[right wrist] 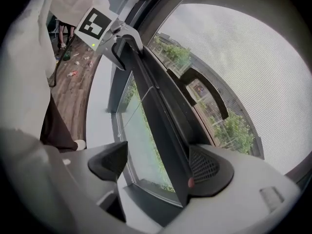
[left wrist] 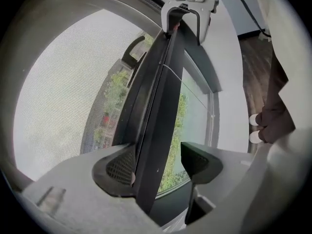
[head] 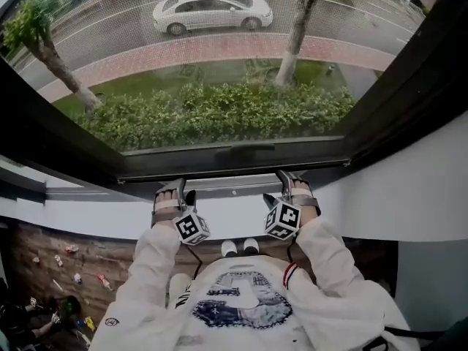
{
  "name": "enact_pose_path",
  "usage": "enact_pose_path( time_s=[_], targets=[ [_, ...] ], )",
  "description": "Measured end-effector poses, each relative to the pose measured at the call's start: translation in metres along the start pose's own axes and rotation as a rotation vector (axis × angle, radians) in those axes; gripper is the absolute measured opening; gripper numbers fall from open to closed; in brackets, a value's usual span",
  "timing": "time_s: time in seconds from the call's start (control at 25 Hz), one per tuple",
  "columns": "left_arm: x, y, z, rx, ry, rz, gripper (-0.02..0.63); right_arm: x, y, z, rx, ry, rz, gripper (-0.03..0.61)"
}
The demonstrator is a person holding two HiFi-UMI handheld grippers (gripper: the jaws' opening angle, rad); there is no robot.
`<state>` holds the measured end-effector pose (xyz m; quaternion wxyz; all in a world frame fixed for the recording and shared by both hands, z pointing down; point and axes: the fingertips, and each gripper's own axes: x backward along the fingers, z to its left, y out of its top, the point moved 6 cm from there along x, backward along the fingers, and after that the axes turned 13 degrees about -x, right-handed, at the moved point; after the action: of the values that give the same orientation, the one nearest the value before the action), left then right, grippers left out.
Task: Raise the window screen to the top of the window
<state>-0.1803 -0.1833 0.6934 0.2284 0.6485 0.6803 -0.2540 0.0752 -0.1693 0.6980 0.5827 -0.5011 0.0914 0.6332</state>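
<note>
The mesh window screen (head: 219, 50) hangs low, with its dark bottom bar (head: 234, 168) just above the white sill (head: 110, 214). A curved handle (head: 245, 151) sits at the middle of the bar. My left gripper (head: 180, 187) is at the bar left of the handle. In the left gripper view the bar (left wrist: 161, 121) runs between my left gripper's (left wrist: 158, 164) jaws; the left pad (left wrist: 117, 167) touches it and the right pad stands apart. My right gripper (head: 287, 177) is at the bar right of the handle. There too the bar (right wrist: 161, 126) lies between the right gripper's (right wrist: 156, 165) jaws, against one pad only.
The dark window frame (head: 409, 101) slopes up at the right, with a white wall (head: 424, 196) beside it. A person's white shoes (head: 240, 248) stand below the sill on a wooden floor (head: 66, 262) with small scattered bits. Hedge (head: 219, 112) and a car (head: 212, 9) show outside.
</note>
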Motion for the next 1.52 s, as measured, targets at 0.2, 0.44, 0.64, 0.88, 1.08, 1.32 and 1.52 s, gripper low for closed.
enact_pose_path(
  time_s=[0.2,0.44,0.64,0.88,1.08,1.32,1.52],
  targets=[
    [0.004,0.000,0.004,-0.008,0.018,0.004,0.296,0.003,0.002,0.000,0.020,-0.042,0.014,0.382],
    [0.013,0.001,0.010,0.000,0.017,0.005,0.295,0.012,0.006,-0.004,0.007,-0.055,0.009,0.373],
    [0.015,0.001,0.015,-0.008,0.029,0.002,0.295,0.016,0.010,-0.009,0.005,-0.101,-0.013,0.368],
    [0.029,0.003,0.046,-0.005,0.114,-0.002,0.295,0.036,0.027,-0.032,0.016,-0.177,-0.059,0.355],
    [0.041,0.004,0.060,0.019,0.147,-0.011,0.295,0.049,0.036,-0.041,0.019,-0.225,-0.084,0.351],
    [0.051,0.007,0.074,0.017,0.187,-0.018,0.295,0.065,0.046,-0.052,-0.001,-0.264,-0.105,0.348],
    [0.066,0.007,0.095,0.042,0.233,-0.031,0.295,0.082,0.060,-0.066,-0.010,-0.305,-0.142,0.348]
  ],
)
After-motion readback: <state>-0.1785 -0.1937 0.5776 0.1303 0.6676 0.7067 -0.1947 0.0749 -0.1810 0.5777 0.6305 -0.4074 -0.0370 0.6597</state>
